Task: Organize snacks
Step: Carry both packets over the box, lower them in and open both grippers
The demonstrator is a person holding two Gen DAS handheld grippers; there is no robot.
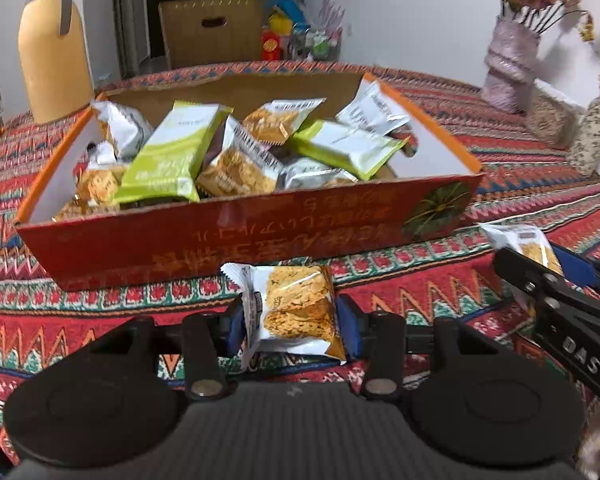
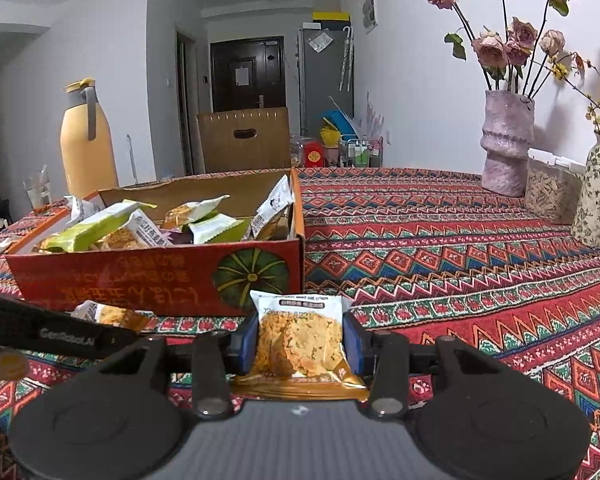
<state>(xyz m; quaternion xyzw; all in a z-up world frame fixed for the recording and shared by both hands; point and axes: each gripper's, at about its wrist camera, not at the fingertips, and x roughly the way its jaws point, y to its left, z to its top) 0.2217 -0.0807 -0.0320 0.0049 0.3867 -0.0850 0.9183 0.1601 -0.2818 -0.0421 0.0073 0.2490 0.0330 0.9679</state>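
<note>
Since both packets belong in the box (image 1: 236, 236) near the table's front edge, the left gripper (image 1: 291, 326) seemingly pinches its packet (image 1: 296, 312), and the right gripper (image 2: 298, 346) clamps another packet (image 2: 300, 344).

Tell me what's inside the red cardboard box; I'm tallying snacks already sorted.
The red cardboard box holds green wrapped bars and white-and-orange cracker packets, piled loosely. Anything beneath that pile, and the box floor, is covered.

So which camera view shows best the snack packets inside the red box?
The left wrist view: it looks down into the red box, so the snack packets show spread out. The right wrist view sees the box from lower, with packets overlapping behind its front wall.
</note>
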